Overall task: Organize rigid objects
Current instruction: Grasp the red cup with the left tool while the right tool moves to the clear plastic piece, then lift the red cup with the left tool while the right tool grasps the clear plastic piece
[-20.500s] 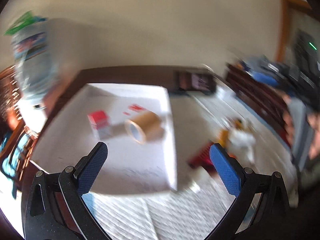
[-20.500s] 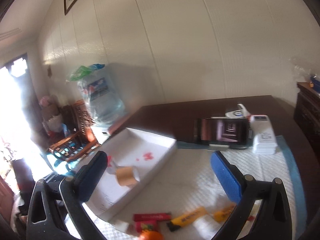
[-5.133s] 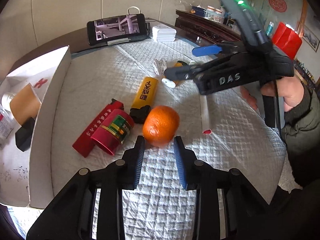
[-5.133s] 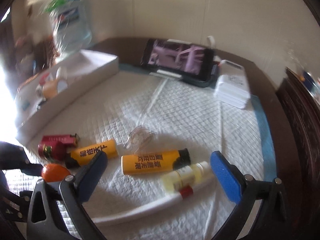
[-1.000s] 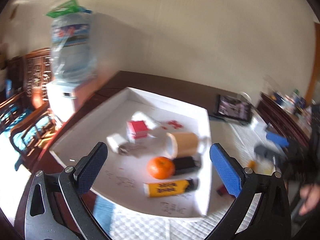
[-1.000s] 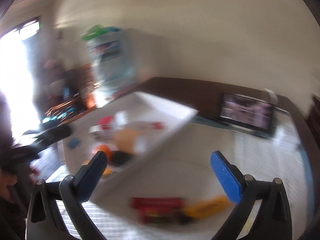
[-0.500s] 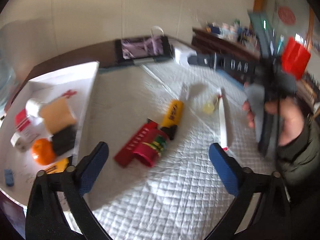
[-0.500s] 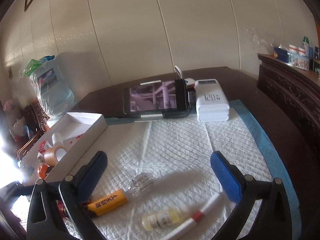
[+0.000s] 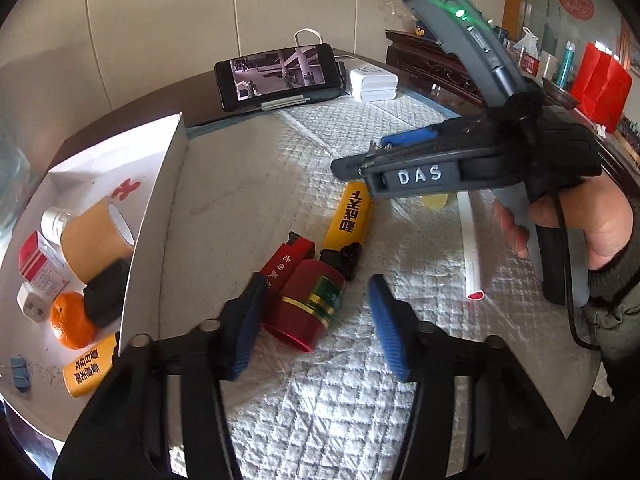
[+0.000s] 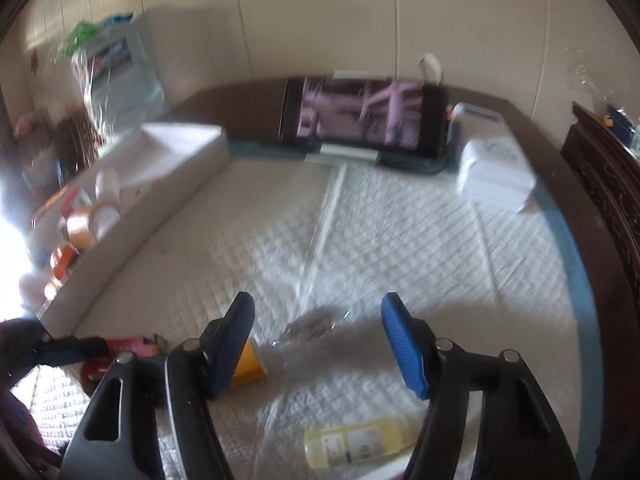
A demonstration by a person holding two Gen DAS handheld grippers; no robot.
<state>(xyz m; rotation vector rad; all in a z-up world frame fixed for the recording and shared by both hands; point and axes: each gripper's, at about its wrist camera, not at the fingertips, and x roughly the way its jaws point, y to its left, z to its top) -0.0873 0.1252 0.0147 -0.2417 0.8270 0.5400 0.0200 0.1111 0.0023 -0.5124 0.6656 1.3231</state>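
Left gripper (image 9: 318,320), black frame with blue ribbed pads: lower centre of the left wrist view, jaws apart, straddling the round red cylindrical container with green and gold bands (image 9: 308,306), which lies on its side on the white quilted mat (image 9: 248,184); whether the pads touch it cannot be told. Just beside the container, toward the upper left: flat red lighter with gold lettering (image 9: 286,260). Just above it: yellow lighter with black lettering and black cap (image 9: 348,226), tilted, cap end near the container. Right of centre: long white tube with a red tip (image 9: 470,248), lying lengthwise on the mat. Left edge of frame: shallow white cardboard tray (image 9: 152,216), holding a tan roll of tape (image 9: 94,236), a black block (image 9: 104,292), an orange fruit (image 9: 70,320), a second yellow lighter (image 9: 86,364), a red and white carton (image 9: 40,266), a white plug (image 9: 32,306) and a small white bottle (image 9: 54,220). Upper centre: black phone with lit screen (image 9: 280,74), propped upright; white power bank (image 9: 374,82) to its right. Right gripper (image 10: 318,336): jaws apart, holding nothing, over a crumpled piece of clear plastic (image 10: 310,326) at lower centre of the blurred right wrist view; small pale yellow bottle (image 10: 356,442) lying at the bottom edge.
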